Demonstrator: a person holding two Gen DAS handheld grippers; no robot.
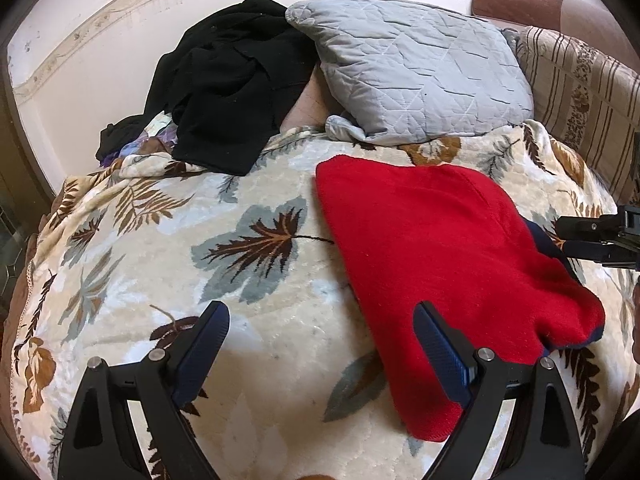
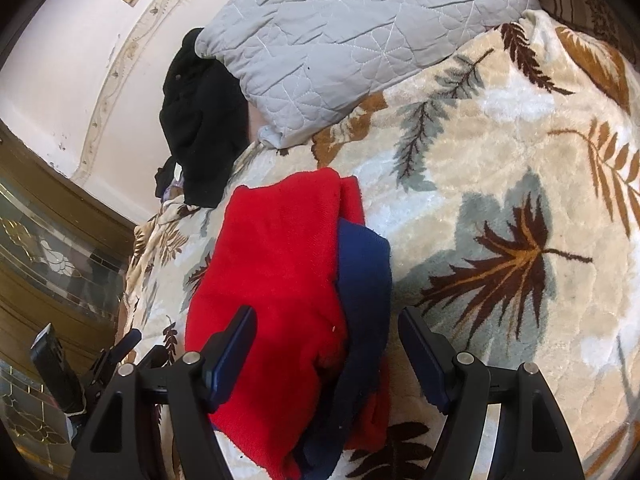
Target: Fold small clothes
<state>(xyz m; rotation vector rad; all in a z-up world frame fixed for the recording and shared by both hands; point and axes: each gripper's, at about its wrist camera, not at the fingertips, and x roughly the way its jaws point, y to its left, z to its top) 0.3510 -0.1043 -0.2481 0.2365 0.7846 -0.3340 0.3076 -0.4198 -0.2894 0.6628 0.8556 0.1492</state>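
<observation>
Left wrist view. One red garment (image 1: 448,264) lies folded on the leaf-print blanket (image 1: 256,240), right of centre, with a navy edge showing at its right side and lower right corner. One black garment (image 1: 232,92) lies crumpled at the far left of the bed, partly on the blanket and partly against the wall (image 1: 100,20). One grey quilted pillow (image 1: 412,68) sits behind the red garment, touching the black garment on its left. One striped cushion (image 1: 580,92) stands right of the pillow. The left gripper (image 1: 320,340) is released: both fingers stand wide apart with nothing between them. Its right finger overlaps the near edge of the red garment in the picture; contact cannot be confirmed. The right gripper (image 1: 600,236) enters at the right edge, just beside the navy edge. No legible writing.

Right wrist view. The red garment (image 2: 272,280) lies directly ahead, with one navy layer (image 2: 364,280) exposed along its right side. The right gripper (image 2: 326,344) is released: jaws spread wide, straddling the navy layer and red edge, pads not pressing on the fabric. The pillow (image 2: 352,48) and black garment (image 2: 200,120) lie beyond. A glazed wooden panel (image 2: 48,256) fills the left. The left gripper (image 2: 116,356) shows at lower left. No legible writing.
</observation>
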